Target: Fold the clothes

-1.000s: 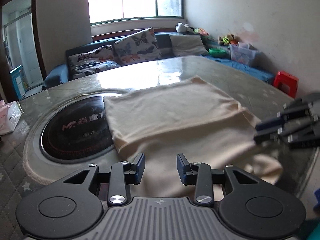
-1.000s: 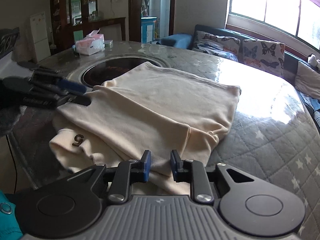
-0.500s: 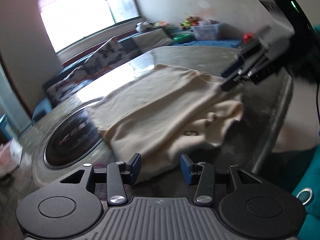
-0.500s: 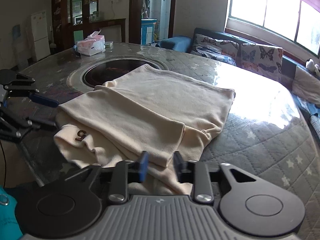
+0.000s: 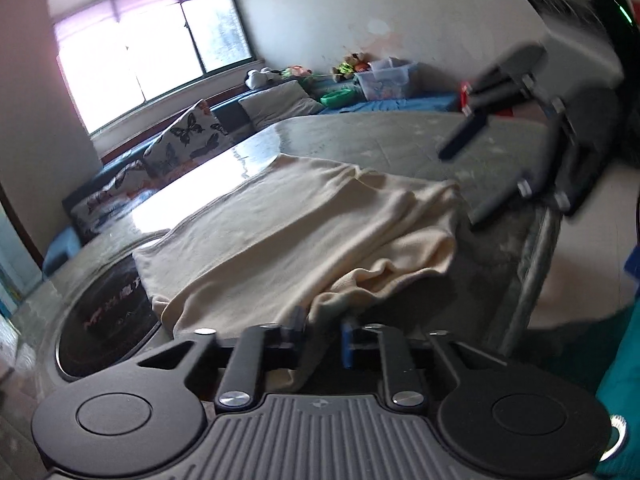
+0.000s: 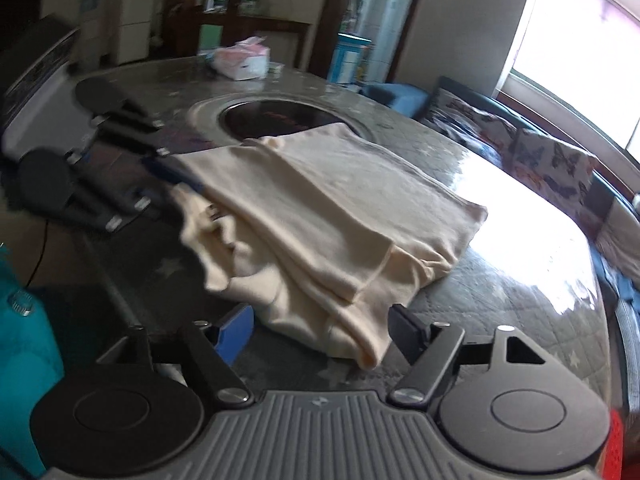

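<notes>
A cream-coloured knit garment (image 5: 304,224), partly folded with one layer laid over another, lies on the round grey quilted worktop under glass (image 5: 400,136), its far edge overlapping the black circular induction cooktop (image 6: 276,120) set into the middle of the worktop. The left gripper (image 5: 324,330) sits low at the near edge of the garment with its black-and-blue fingers drawn fairly close together and a bunched fold of cream fabric lying between them; motion blur makes it hard to be sure, but the fingers appear to be closed on that fold. In the right wrist view the same gripper shows at the left, its blue-tipped fingers touching the crumpled corner of the garment near the worktop's edge. The right gripper (image 6: 322,330) has its fingers spread wide apart, holding nothing, with the near hem of the folded garment lying just ahead of the gap and not touching either finger. In the left wrist view it hovers above the worktop at the upper right, apart from the cloth. A pink-and-white tissue pack (image 6: 242,62) rests on the far side of the worktop beyond the cooktop.
</notes>
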A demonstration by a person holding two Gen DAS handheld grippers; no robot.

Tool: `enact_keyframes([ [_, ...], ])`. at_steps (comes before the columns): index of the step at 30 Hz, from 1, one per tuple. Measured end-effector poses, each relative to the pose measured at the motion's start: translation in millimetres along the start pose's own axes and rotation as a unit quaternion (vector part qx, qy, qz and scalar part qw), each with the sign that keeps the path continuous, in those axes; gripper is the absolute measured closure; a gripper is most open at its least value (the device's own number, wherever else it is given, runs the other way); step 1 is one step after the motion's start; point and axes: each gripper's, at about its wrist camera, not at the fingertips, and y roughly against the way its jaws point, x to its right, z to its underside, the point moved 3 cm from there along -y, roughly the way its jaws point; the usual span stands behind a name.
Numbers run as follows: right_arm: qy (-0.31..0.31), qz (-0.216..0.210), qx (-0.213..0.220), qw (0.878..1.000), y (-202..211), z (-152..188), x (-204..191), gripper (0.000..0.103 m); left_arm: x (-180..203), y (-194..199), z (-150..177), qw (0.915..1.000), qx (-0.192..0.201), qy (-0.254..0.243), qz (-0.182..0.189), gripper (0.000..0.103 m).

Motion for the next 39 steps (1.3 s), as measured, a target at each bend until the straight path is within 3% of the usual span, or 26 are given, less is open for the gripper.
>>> enact_keyframes([
  [8, 0.043, -0.005, 0.022, 0.999, -22.3, -12.2, -10.7, 0.028, -36.1, -4.6, -26.2, 0.9961, 0.018, 0.086, 0.010, 0.094],
  [10, 0.042, -0.007, 0.024, 0.999, -31.5, -16.0, -9.3, 0.034, -41.9, -7.8, -27.9, 0.9948, 0.017, 0.099, 0.014, 0.094],
  [14, 0.014, -0.020, 0.019, 1.000, -47.5, -21.1, -0.6, 0.061, -42.6, -9.3, -24.9, 0.9942, 0.012, 0.106, 0.017, 0.093],
  [15, 0.005, -0.024, 0.017, 1.000, -50.8, -22.3, 1.9, 0.071, -42.8, -9.3, -23.4, 0.9941, 0.010, 0.106, 0.017, 0.090],
  [18, -0.019, -0.038, 0.015, 0.999, -53.1, -25.5, 9.6, 0.084, -41.8, -2.7, -16.6, 0.9948, 0.008, 0.100, 0.017, 0.083],
  [20, -0.034, -0.043, 0.015, 0.998, -51.7, -28.1, 14.0, 0.087, -39.6, 2.7, -10.8, 0.9961, 0.006, 0.087, 0.013, 0.080],
  [23, -0.051, -0.047, 0.020, 0.997, -50.1, -32.4, 19.4, 0.088, -35.7, 6.3, -0.2, 0.9980, -0.002, 0.063, -0.004, 0.056],
  [28, -0.070, -0.044, 0.030, 0.996, -50.0, -39.5, 25.6, 0.089, -31.1, 4.4, 15.0, 0.9990, -0.018, 0.026, -0.031, 0.056],
  [29, -0.071, -0.042, 0.031, 0.996, -49.8, -40.1, 26.0, 0.090, -30.4, 3.5, 16.5, 0.9990, -0.019, 0.015, -0.038, 0.057],
  [33, -0.077, -0.037, 0.036, 0.996, -50.2, -41.0, 25.7, 0.092, -31.4, 2.1, 18.9, 0.9986, -0.017, -0.005, -0.050, 0.089],
  [39, -0.085, -0.033, 0.052, 0.995, -39.1, -39.9, 25.6, 0.093, -35.5, 20.7, 10.2, 0.9990, 0.013, 0.010, -0.041, 0.095],
])
